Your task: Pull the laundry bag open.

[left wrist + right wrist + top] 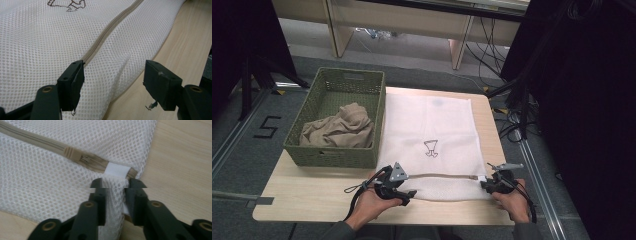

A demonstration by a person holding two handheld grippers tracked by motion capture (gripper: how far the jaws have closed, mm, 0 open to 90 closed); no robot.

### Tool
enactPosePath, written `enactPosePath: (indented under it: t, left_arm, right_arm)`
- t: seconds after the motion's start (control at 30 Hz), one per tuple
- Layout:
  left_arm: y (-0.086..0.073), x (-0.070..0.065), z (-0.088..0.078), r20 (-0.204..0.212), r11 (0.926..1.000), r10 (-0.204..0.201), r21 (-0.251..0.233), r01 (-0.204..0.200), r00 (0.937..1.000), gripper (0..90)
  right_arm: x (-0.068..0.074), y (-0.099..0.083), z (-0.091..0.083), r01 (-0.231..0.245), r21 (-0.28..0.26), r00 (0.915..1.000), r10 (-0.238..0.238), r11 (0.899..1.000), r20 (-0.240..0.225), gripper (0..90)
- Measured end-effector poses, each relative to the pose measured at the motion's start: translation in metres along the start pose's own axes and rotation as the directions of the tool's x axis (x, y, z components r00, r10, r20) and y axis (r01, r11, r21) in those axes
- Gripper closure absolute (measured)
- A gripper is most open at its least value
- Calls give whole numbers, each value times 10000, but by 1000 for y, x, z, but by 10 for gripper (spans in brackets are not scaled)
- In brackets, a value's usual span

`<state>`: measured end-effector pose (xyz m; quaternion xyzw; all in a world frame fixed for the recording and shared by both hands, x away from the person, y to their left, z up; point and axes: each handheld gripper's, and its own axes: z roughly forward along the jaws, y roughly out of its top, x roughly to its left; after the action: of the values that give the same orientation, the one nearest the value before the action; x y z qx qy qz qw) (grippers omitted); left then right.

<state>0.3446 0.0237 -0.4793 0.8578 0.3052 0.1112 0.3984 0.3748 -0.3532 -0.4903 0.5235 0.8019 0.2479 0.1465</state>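
- the white mesh laundry bag lies flat on the wooden table, just right of the green woven basket, its near edge towards the person.
- a beige zipper runs across the bag near that near edge, from one gripper to the other.
- the left gripper rests at the bag's near left corner; in the left gripper view its jaws stand wide apart, mesh and the zipper's end lying between them, neither pad pressing on anything.
- the right gripper sits at the bag's near right corner; in the right gripper view its jaws are drawn close and pinch a fold of mesh just below the white tab at the zipper's end.
- the zipper slider sits a little way along from that tab.
- a crumpled beige cloth lies inside the basket.
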Motion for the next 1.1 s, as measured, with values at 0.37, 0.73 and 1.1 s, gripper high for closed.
enactPosePath:
  t: [0.37,0.73,1.1]
  left_arm:
    - [23,-6,12,241,9991,83,-427,-73,9997,364]
    - [63,-38,52,1089,9959,630,-710,-555,9920,438]
    - [85,-43,82,1091,9944,731,-844,-640,9913,515]
  right_arm:
    - [2,5,-14,26,-706,10000,-22,9975,54,850]
    - [12,11,-38,469,-1464,9989,-457,9881,120,852]
    - [19,15,-48,782,-1763,9969,-777,9812,97,880]
